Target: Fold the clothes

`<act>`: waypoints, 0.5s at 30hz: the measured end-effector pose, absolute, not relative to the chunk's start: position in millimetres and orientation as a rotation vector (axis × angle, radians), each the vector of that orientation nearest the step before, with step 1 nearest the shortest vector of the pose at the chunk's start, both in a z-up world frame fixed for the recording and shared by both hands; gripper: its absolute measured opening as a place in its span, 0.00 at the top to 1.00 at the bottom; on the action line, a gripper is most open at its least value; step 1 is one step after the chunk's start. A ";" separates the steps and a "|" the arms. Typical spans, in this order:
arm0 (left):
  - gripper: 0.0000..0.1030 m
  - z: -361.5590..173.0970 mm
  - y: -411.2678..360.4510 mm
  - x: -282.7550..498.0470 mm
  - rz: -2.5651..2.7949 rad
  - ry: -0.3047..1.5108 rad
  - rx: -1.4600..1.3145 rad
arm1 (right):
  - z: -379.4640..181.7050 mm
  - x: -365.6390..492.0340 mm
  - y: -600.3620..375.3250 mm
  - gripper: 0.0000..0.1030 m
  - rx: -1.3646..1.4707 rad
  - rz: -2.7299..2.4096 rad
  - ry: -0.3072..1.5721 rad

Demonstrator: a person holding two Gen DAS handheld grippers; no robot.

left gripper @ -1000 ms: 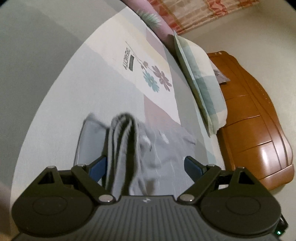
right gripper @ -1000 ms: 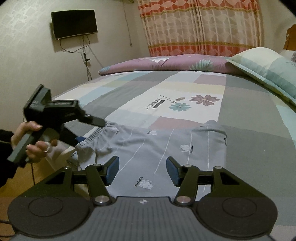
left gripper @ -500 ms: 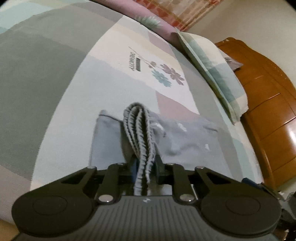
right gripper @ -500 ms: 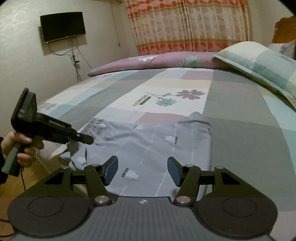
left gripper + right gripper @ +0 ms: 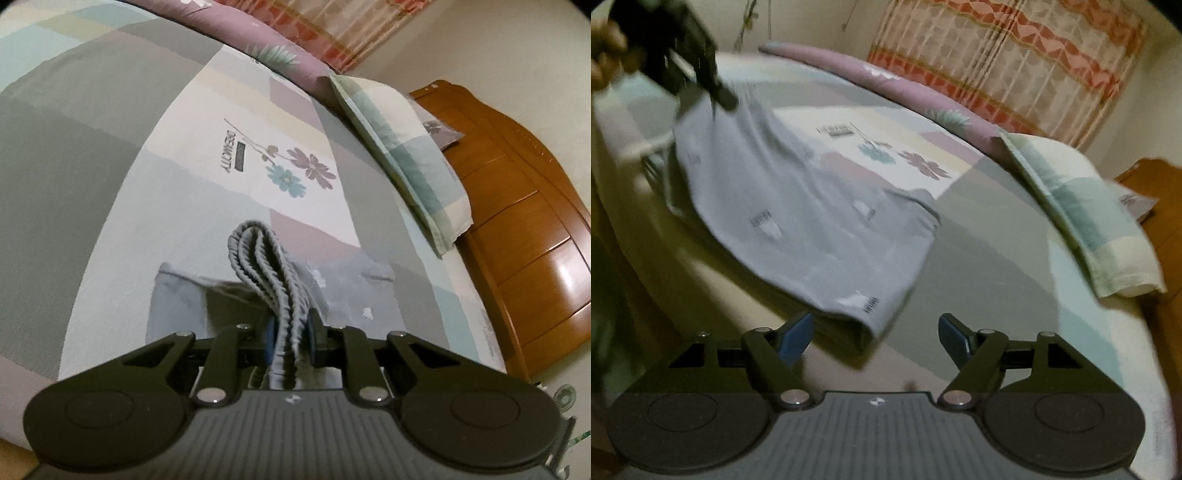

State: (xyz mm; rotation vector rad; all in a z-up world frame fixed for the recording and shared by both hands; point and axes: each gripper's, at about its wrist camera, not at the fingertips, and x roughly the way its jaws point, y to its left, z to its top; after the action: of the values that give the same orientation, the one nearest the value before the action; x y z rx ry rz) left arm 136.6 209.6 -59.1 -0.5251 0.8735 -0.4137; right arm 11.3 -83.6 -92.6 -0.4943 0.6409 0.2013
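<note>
Left wrist view is showing the grey shorts (image 5: 354, 291) with their gathered waistband (image 5: 269, 273) running straight out between the fingers of the left gripper (image 5: 290, 332), which are pressing together on that bunched elastic. Beyond the fingertips the rest of the garment is lying on the bed (image 5: 110, 147), spreading to both sides. Right wrist view is showing the same shorts (image 5: 798, 206) stretching away ahead of the right gripper (image 5: 875, 330), long axis running from the near hem (image 5: 857, 314), just ahead of and between the parted fingers, up to the far left where the left gripper (image 5: 720, 96) is lifting the waistband end. The right fingers are standing wide apart and gripping nothing; the hem is sitting close to the left fingertip (image 5: 796, 332) but seemingly not touching it, though blur is making this uncertain. By my reading the right hand is the nearer one to the free hem, so the coming move is likely turning on closing those fingers over that edge, which is lying slightly left of centre. Farther off, a pillow (image 5: 1089, 221) is resting to the right of the fingers, with a curtain (image 5: 997, 62) behind
</note>
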 end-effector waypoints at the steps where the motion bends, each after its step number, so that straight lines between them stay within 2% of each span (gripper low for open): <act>1: 0.86 -57.0 208.8 137.4 -0.415 0.870 -0.527 | -94.8 13.9 -83.2 0.24 -0.511 0.183 0.638; 10: 0.86 -46.7 210.6 138.7 -0.408 0.860 -0.517 | -121.7 28.9 -65.3 0.23 -0.789 0.087 0.574; 15: 0.86 -58.4 222.5 137.9 -0.375 0.889 -0.529 | -128.9 26.5 -64.6 0.20 -0.908 0.059 0.540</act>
State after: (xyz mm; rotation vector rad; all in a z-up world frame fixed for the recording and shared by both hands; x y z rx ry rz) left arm 137.9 222.5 -58.4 -0.5290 0.8888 -0.3746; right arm 26.5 -64.6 -128.9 -0.9081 0.5399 0.0586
